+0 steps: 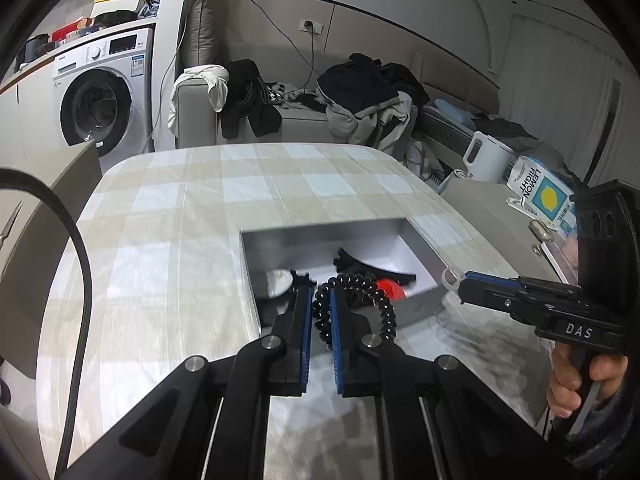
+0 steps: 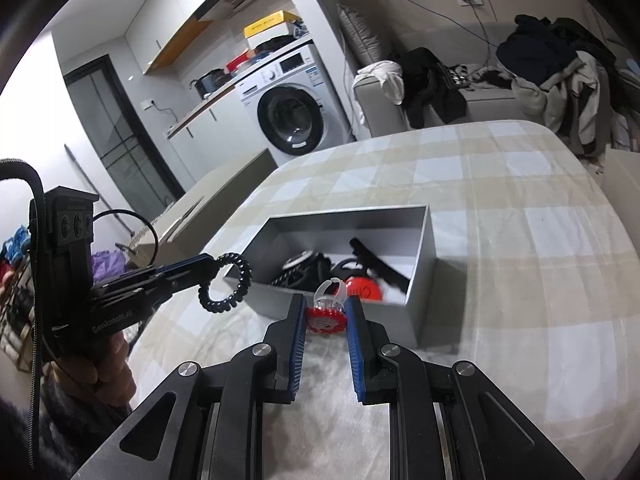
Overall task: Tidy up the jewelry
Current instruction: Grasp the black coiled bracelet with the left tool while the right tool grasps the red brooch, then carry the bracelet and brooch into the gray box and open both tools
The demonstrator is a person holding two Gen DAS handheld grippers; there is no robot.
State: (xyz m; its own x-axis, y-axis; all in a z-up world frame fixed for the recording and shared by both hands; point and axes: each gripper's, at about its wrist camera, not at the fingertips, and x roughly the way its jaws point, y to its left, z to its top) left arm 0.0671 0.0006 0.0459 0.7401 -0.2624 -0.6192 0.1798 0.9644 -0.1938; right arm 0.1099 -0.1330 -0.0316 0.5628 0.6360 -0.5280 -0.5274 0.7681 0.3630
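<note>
A grey open box (image 1: 320,231) (image 2: 348,213) sits on the checked tablecloth. It holds a black hair clip (image 2: 376,264), a red piece (image 2: 365,289), dark chains (image 2: 302,268) and a white round piece (image 1: 278,280). My left gripper (image 1: 323,298) is shut on a black coiled bracelet (image 1: 386,312), held above the cloth just in front of the box; the right wrist view shows the left gripper (image 2: 210,266) with the loop (image 2: 226,284) hanging from its tips. My right gripper (image 2: 325,312) is shut on a red flower ring (image 2: 325,318) with a clear band, at the box's near wall.
The right gripper (image 1: 460,286) reaches in from the right edge of the left wrist view, a hand on its handle. A white kettle (image 1: 486,156) and a lemon-print carton (image 1: 540,192) stand beyond the table's right side. A sofa heaped with clothes (image 1: 360,96) lies behind.
</note>
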